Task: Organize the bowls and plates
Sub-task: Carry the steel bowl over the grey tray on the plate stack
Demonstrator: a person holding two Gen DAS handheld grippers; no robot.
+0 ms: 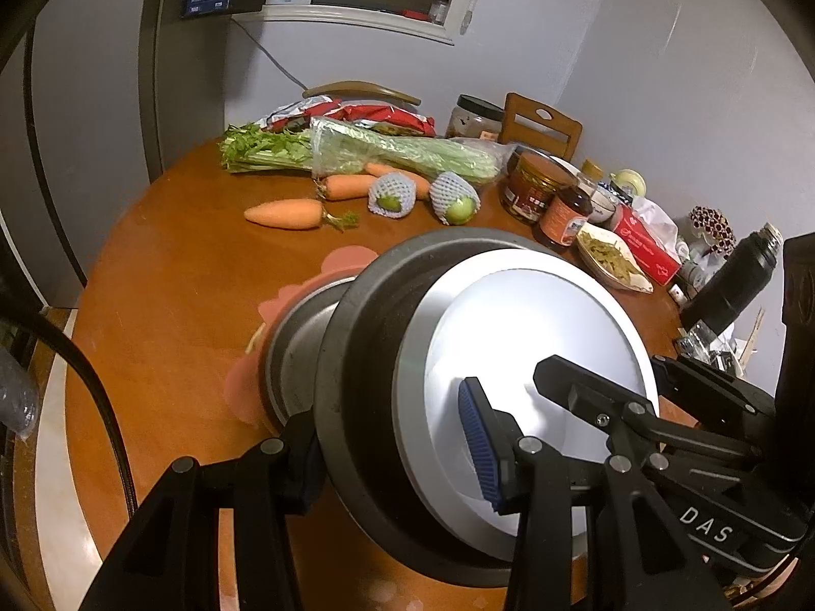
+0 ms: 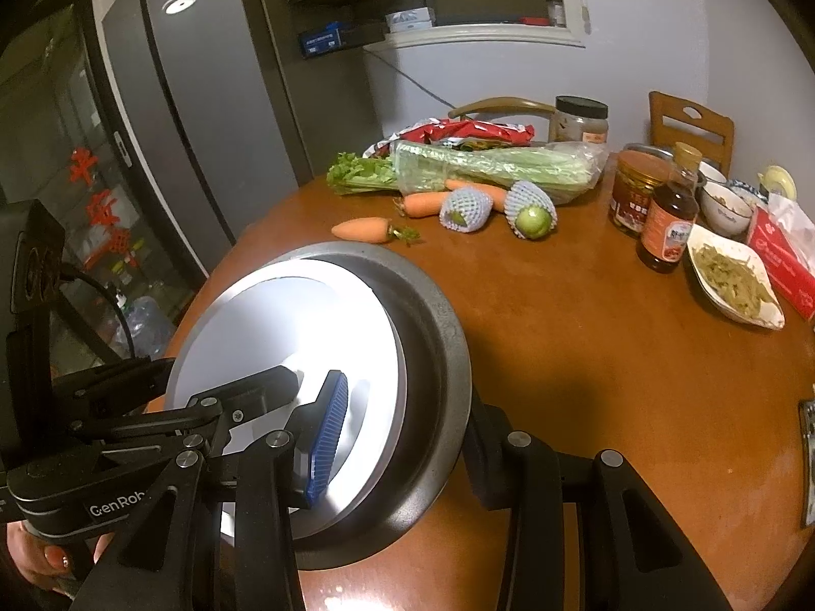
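A dark grey plate (image 1: 356,356) with a white plate (image 1: 535,315) lying in it hangs tilted above the wooden table (image 1: 178,265). My left gripper (image 1: 389,443) is shut on the stack's near rim, one finger under the dark plate and the blue pad (image 1: 479,438) on the white plate. In the right wrist view the same dark plate (image 2: 438,356) and white plate (image 2: 285,326) are clamped by my right gripper (image 2: 407,435) at the opposite rim. Each gripper shows in the other's view, the right gripper (image 1: 570,382) and the left gripper (image 2: 275,382). A steel bowl (image 1: 300,341) sits behind the stack on a pink mat (image 1: 346,259).
Carrots (image 1: 285,214), bagged celery (image 1: 387,153) and two net-wrapped green fruits (image 1: 389,196) lie across the far table. Jars (image 1: 535,183), a sauce bottle (image 2: 670,219), a dish of food (image 2: 733,280), a red box (image 1: 647,244) and a black flask (image 1: 738,270) crowd the right. A fridge (image 2: 204,127) stands left.
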